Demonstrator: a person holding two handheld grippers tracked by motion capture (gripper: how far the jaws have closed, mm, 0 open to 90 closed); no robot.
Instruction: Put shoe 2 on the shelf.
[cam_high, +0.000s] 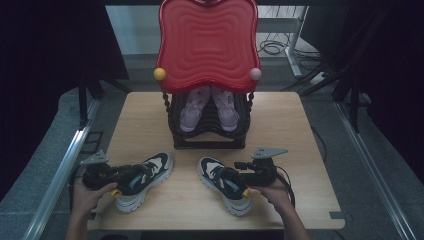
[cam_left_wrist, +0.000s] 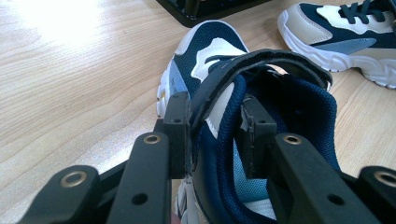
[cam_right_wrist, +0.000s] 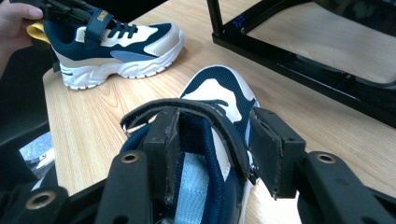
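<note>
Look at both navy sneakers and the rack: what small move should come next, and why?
Probably lift both together toward the rack. The left gripper has its jaws clamped on the collar and strap of the left sneaker, and the right gripper straddles the right sneaker collar, one jaw inside. Both sit flat on the table; pink shoes already fill one shelf.

The high view looks from above my side of the table (cam_high: 300, 125), forward and down, and takes in the whole top with the black rack (cam_high: 207, 125) at the far edge. My left tool (cam_left_wrist: 212, 135) carries its camera very near its jaws, looking low across the wood toward the rack's foot (cam_left_wrist: 205, 11). The camera on my right tool (cam_right_wrist: 210, 149) is equally near and faces my left hand (cam_right_wrist: 11, 28). Both close views share the two navy shoes (cam_high: 142, 180) (cam_high: 225, 185), also seen from above.
</note>
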